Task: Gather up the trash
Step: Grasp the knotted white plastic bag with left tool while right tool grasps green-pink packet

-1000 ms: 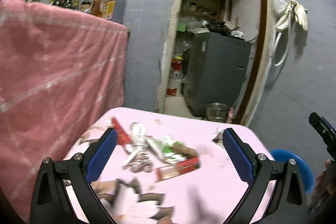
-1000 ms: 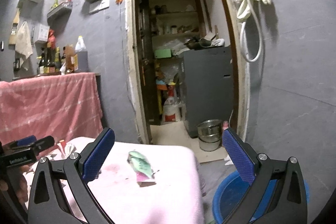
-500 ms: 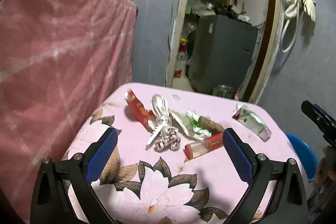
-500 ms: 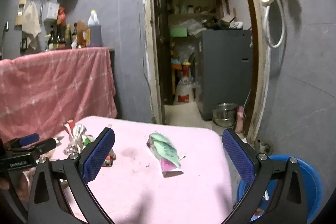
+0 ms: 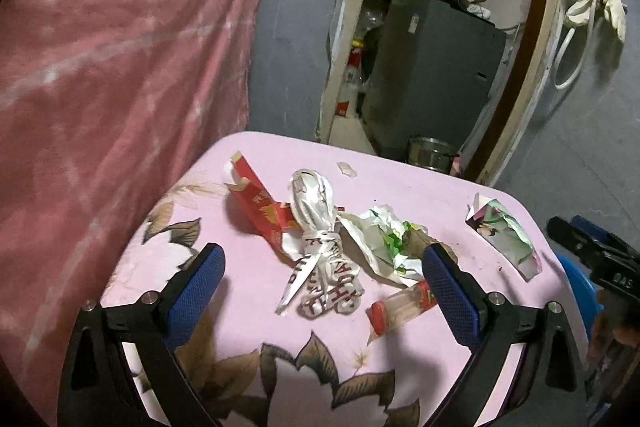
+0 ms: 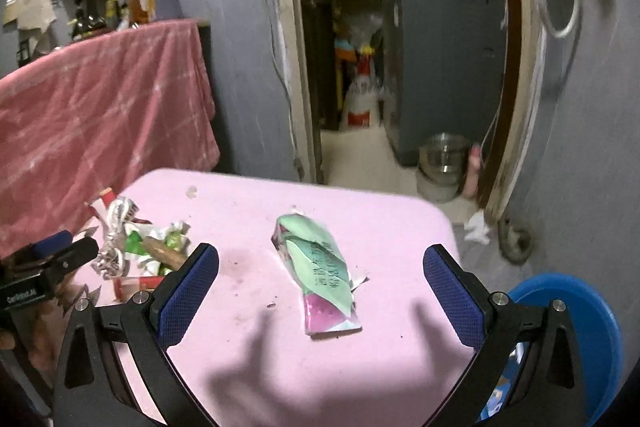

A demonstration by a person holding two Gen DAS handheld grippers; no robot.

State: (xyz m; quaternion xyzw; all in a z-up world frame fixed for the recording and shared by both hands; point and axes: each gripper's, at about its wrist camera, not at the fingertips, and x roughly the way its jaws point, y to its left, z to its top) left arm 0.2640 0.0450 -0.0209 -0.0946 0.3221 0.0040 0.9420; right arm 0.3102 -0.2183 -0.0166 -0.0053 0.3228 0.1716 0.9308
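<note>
A pile of trash lies on the pink flowered table [image 5: 400, 187]: a red carton [image 5: 256, 203], a knotted white plastic bag [image 5: 320, 227], a crumpled green-and-white wrapper [image 5: 380, 239] and a red-capped tube [image 5: 400, 309]. My left gripper [image 5: 324, 295] hovers open above this pile, nothing between its fingers. A flat green-and-pink packet [image 6: 320, 267] lies alone on the table's right side; my right gripper [image 6: 320, 295] is open just above and around it. The same packet [image 5: 504, 239] shows in the left wrist view.
A blue bin [image 6: 568, 339] stands on the floor right of the table. A pink cloth-covered counter [image 5: 100, 67] rises on the left. Behind, a doorway opens onto a grey cabinet [image 5: 432, 75] and a metal pot [image 6: 444, 163].
Both grippers have dropped lower and tilted down toward the table. The trash pile and the packet now sit larger between the open fingers. Nothing on the table has moved.
</note>
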